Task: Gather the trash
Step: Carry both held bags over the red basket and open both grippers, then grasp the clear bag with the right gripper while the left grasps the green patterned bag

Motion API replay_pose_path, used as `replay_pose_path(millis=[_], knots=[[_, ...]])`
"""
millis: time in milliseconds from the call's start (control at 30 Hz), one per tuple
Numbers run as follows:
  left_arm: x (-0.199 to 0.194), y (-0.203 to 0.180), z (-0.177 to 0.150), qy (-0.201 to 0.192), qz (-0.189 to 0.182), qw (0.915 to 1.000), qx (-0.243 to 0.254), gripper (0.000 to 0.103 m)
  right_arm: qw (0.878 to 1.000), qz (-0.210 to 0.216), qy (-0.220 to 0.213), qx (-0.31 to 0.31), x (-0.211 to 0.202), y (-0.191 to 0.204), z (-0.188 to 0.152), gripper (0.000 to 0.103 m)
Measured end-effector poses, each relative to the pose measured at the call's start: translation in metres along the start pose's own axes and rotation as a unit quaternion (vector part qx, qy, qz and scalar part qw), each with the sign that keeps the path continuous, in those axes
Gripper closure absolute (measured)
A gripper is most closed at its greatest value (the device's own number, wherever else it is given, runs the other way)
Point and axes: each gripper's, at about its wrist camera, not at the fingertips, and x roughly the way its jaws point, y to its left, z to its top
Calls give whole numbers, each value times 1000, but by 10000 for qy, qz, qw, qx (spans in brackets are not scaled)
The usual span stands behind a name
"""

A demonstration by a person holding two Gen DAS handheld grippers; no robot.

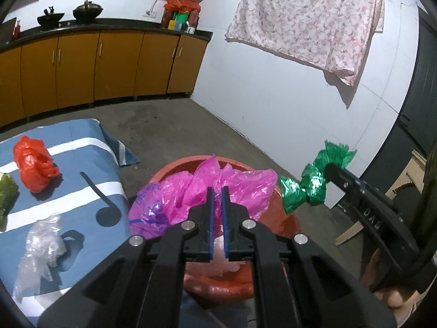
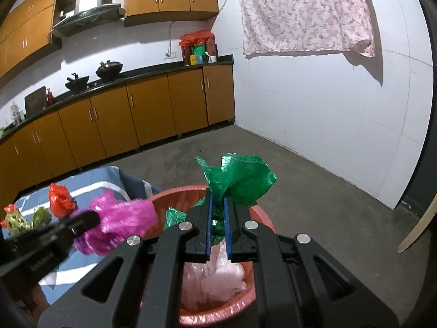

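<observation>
A red bin [image 1: 289,218] stands on the floor beside the table, with pale crumpled plastic inside it. My left gripper [image 1: 217,190] is shut on a bright pink plastic bag [image 1: 245,183], which hangs over the bin's left rim. In the right wrist view the same left gripper [image 2: 94,218] holds the pink bag [image 2: 120,218] at the bin's edge [image 2: 177,191]. My right gripper [image 2: 217,194] is shut on a crumpled green plastic bag [image 2: 245,177] above the bin. From the left wrist view it [image 1: 331,168] holds the green bag [image 1: 308,186] just right of the bin.
On the table's blue striped cloth [image 1: 82,142] lie a red bag [image 1: 34,166], a clear plastic wad [image 1: 41,246] and a green-yellow wrapper [image 1: 5,191]. Brown cabinets [image 2: 150,109] line the far wall. A floral cloth [image 2: 300,13] hangs right. A wooden strip [image 2: 418,224] leans nearby.
</observation>
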Motion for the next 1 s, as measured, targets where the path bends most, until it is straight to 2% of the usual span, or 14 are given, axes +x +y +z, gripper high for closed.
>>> replay_pose_path(millis=[67,133,200,300,333,400,433,600,767,867,1000], knots=[[5,4,0,60,0,10000,-79,89,9999,92,82,72,5,-3,1,90],[8,10,-1,116,-1,9998,-183,86,9997,157,116,124,6,-4,0,70],[9,16,-3,146,28,9996,-232,80,9995,204,108,195,4,-6,-3,56],[5,23,-5,127,115,9995,-279,71,9995,184,124,217,2,-7,-6,53],[2,25,-6,99,161,9994,-293,69,9995,164,128,219,0,-6,-8,48],[-8,31,-7,-11,326,9991,-285,54,9997,116,115,170,-4,-4,-11,40],[-15,35,-9,-106,465,9985,-262,50,9998,102,104,134,-5,-3,-11,35],[-49,52,-14,-349,1156,9927,-70,29,9998,126,102,-92,-14,13,-17,23],[-89,77,-26,-506,1888,9807,105,19,9987,366,137,-322,-21,41,-20,19],[-117,99,-35,-593,2359,9698,161,16,9968,642,221,-422,-25,66,-23,19],[-157,138,-49,-642,3028,9509,73,13,9919,1021,325,-689,-30,109,-31,19]])
